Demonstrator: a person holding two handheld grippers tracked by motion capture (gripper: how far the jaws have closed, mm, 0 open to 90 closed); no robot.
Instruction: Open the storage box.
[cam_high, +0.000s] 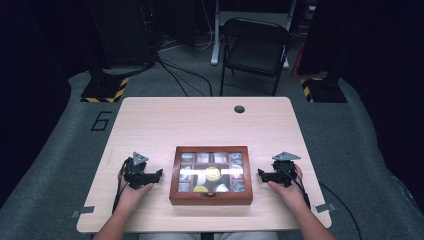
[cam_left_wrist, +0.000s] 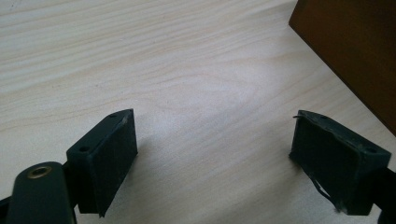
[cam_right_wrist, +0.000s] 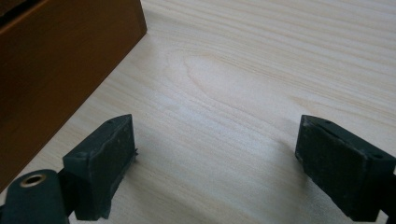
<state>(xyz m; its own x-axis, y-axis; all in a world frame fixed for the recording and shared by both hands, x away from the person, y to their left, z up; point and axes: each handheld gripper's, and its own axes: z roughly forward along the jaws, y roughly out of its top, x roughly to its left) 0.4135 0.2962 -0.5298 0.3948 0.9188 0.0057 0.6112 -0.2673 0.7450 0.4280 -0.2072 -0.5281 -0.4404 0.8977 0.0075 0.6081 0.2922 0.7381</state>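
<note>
Wooden box (cam_high: 210, 197) between both claws, left claw (cam_high: 159, 174) and right claw (cam_high: 261, 173) gaping, empty, just beside it

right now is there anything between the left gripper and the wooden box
No. In the high view, only bare table separates the left gripper from the wooden box; the left gripper view shows the same.

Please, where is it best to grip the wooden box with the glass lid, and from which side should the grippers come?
Probably by its two short side walls, one gripper from each side. The wooden box lies flat and square between the left gripper and the right gripper, both open and already pointing at those walls. Its width looks too great for one pair of jaws, so pressing inward from both sides seems safest.
</note>
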